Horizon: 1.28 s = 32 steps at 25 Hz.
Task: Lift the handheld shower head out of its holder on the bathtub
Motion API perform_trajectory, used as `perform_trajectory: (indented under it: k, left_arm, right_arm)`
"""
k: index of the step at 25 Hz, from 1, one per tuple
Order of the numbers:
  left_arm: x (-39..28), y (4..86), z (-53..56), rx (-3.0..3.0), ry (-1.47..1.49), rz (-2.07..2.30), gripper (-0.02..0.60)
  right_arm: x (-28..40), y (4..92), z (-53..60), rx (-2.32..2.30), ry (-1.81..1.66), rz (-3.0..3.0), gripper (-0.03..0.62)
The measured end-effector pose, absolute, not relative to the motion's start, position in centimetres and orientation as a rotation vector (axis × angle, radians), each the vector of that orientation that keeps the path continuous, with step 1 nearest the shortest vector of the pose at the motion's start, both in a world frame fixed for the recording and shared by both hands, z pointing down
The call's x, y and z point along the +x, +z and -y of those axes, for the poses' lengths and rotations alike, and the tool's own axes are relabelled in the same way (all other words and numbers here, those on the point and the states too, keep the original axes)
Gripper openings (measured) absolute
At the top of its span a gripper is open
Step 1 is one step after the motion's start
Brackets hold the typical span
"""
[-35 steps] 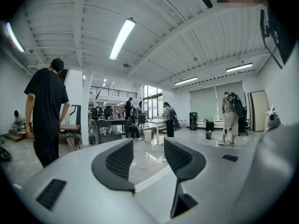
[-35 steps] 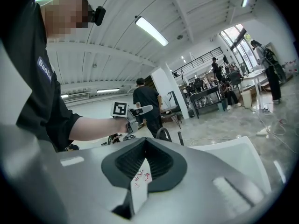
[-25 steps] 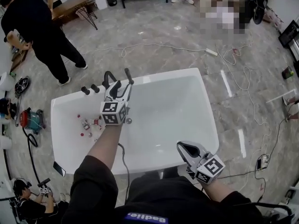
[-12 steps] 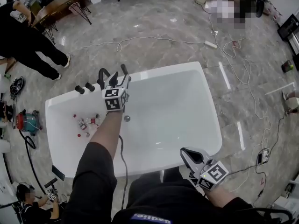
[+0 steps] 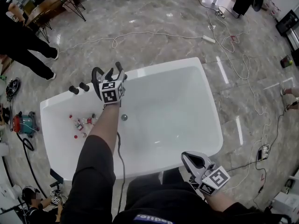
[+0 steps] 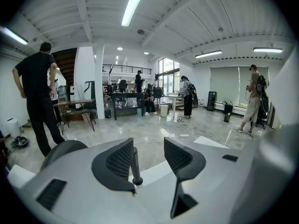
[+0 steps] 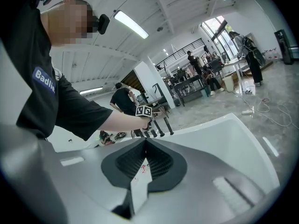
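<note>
The handheld shower head point(image 5: 118, 66) is a slim black rod standing upright in its holder on the far rim of the white bathtub point(image 5: 205, 97). A black arched spout point(image 5: 95, 73) and two black knobs point(image 5: 77, 87) stand to its left. My left gripper point(image 5: 114, 73) is open at that rim. In the left gripper view the rod point(image 6: 135, 162) stands between the spread jaws of the left gripper point(image 6: 148, 146), close against the left jaw. My right gripper point(image 5: 189, 158) is shut and empty over the tub's near rim, and its own view shows the jaws of the right gripper point(image 7: 145, 146) pressed together.
Small bottles and toys point(image 5: 81, 124) lie in the tub's left end, and a drain point(image 5: 124, 117) sits mid-floor. Cables point(image 5: 140, 35) trail over the marble floor behind. A person point(image 5: 21, 38) stands far left. A red machine point(image 5: 23, 123) sits left of the tub.
My left gripper has moved away from me to the far rim and now has the shower rod between its open jaws. The right gripper has barely moved.
</note>
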State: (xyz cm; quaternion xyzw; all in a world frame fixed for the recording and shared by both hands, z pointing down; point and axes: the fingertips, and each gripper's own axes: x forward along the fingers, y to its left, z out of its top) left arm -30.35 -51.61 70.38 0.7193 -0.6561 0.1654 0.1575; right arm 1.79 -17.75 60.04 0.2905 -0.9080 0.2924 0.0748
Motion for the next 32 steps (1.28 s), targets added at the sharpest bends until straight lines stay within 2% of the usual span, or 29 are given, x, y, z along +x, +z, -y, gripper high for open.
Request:
perform_trajectory:
  k: [19, 32]
  left_arm:
    - [-33.1, 78.1, 57.6, 1.948, 0.575, 1.902, 0.189]
    - [-33.7, 81.6, 60.3, 1.931, 0.611, 1.899, 0.189]
  right_arm:
    - [1.5, 65.2, 18.8, 0.922, 0.993, 2.636, 0.002]
    - [-1.2, 66.1, 22.7, 0.830, 0.838, 2.692, 0.002]
